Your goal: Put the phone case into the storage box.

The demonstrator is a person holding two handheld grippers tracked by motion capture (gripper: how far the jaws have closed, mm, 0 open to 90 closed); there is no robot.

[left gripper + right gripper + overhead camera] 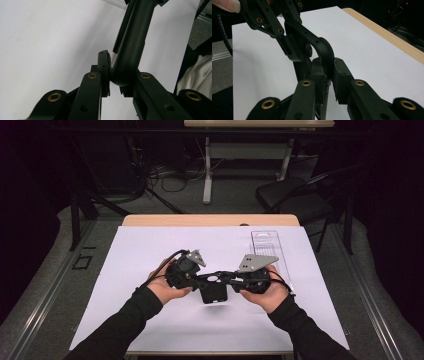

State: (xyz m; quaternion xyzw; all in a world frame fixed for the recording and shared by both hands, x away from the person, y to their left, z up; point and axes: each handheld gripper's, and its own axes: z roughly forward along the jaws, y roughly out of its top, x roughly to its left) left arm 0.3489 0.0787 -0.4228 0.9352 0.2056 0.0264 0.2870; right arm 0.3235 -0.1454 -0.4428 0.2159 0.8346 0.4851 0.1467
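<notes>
left claw (202, 281): closed on one end of the black plastic bracket with a curved arm (214, 287) — in the left gripper view its pads pinch the rounded tip of that arm (126, 72).
right claw (235, 281): closed on the other end; the right gripper view has the arched part of the bracket (325, 53) wedged between its pads.
where the bracket is: in mid-air between the two claws, above the white sheet (150, 250) on the wooden table (210, 220), with its blocky part hanging below the line of the claws.
long axis: roughly left to right across the table, from one claw to the other, as the high view gives it.
which way it points: each end runs straight into a claw; the block points down and toward the person.
nearer hand: neither — left hand (167, 287) and right hand (265, 292) sit about equally close, one at each end.
next move, as a judgement: any twist or pull will act along that shared axis, so both claws must stay in line.
farther out: a clear plastic tray (267, 245) lies on the sheet beyond the right hand, apart from the bracket.
</notes>
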